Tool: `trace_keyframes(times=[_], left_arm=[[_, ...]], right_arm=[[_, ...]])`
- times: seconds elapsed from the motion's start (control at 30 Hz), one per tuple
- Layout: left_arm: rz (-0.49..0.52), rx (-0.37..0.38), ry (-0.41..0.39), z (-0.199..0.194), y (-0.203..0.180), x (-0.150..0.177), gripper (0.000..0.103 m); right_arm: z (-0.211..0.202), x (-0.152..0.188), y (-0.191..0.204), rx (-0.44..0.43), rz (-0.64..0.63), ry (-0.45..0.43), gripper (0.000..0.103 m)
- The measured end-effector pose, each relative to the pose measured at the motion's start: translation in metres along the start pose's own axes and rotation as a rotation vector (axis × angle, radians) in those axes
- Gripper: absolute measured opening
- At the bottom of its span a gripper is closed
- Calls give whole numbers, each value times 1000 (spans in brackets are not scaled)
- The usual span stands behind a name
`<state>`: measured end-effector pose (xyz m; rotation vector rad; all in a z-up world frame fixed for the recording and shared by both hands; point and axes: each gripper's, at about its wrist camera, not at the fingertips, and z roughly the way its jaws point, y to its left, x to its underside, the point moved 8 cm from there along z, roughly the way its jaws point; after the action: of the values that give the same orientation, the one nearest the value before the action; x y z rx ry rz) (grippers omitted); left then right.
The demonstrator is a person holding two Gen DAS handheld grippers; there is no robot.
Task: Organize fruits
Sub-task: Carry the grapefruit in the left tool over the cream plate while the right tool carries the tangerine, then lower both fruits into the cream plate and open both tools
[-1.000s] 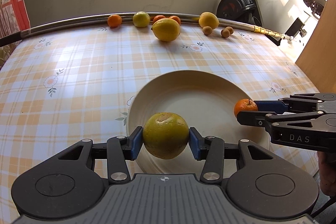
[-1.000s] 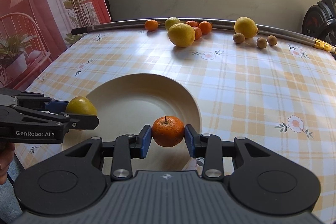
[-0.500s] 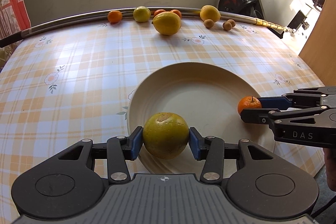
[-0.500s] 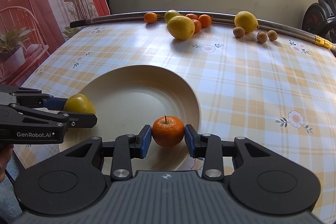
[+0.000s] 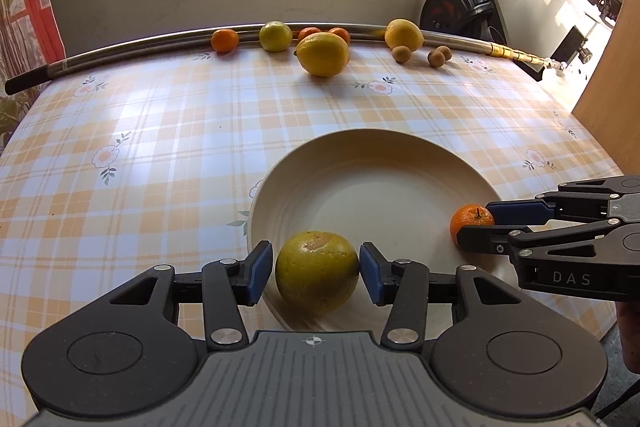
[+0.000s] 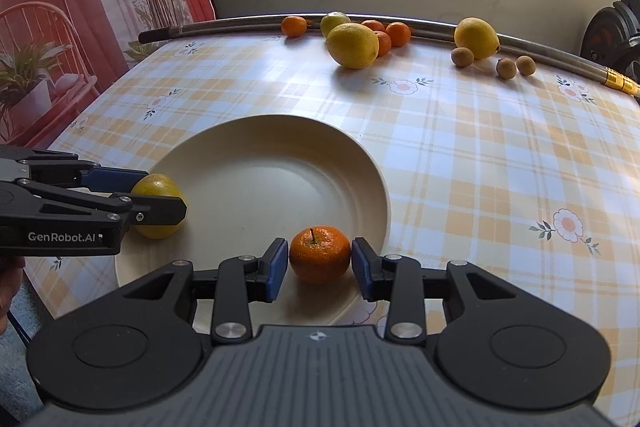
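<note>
my left tongs [image 5: 316, 273] have their blue pads drawn off the greenish-yellow citrus [image 5: 317, 271]; a sliver of gap shows on each side, so they are spread just enough to let it go, and it sits on the near rim of the cream plate [image 5: 360, 163]. i judge that the fruit is set down there so it leans into the plate's slope rather than rolling off.

my right tongs [image 6: 319, 269] bracket the mandarin [image 6: 320, 254], stem up, on the plate's near right edge; the pads look barely clear of the skin, so i read this too as a release and not a pinch. each fruit takes its own side, so the two tools do not cross.

farther out, the checked table [image 6: 480, 155] carries the unsorted fruit along its far edge: a big lemon [image 5: 323, 54], a second lemon [image 5: 403, 34], a lime-green citrus [image 5: 275, 35], small mandarins [image 5: 225, 39] and three brown longans [image 5: 436, 58]. they rest against a metal pole [image 5: 120, 47], which seems to act as a stop.
</note>
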<state>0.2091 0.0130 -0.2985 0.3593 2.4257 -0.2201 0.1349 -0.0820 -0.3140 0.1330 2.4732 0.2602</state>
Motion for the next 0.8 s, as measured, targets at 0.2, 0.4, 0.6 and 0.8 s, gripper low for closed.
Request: trace_keyframes(times=[0.2, 0.4, 0.6, 0.8], left_arm=[[-6, -3, -4, -3, 1, 1, 51], [-19, -3, -10, -7, 1, 1, 51], [-31, 7, -26, -13, 2, -2, 57], [-41, 15, -50, -23, 4, -9, 58]], right_arm=[[-3, -1, -1, 6, 3, -9, 38], [-6, -2, -2, 8, 8, -17, 38], [-12, -5, -2, -17, 21, -36, 38], [-21, -14, -5, -10, 36, -74, 39]])
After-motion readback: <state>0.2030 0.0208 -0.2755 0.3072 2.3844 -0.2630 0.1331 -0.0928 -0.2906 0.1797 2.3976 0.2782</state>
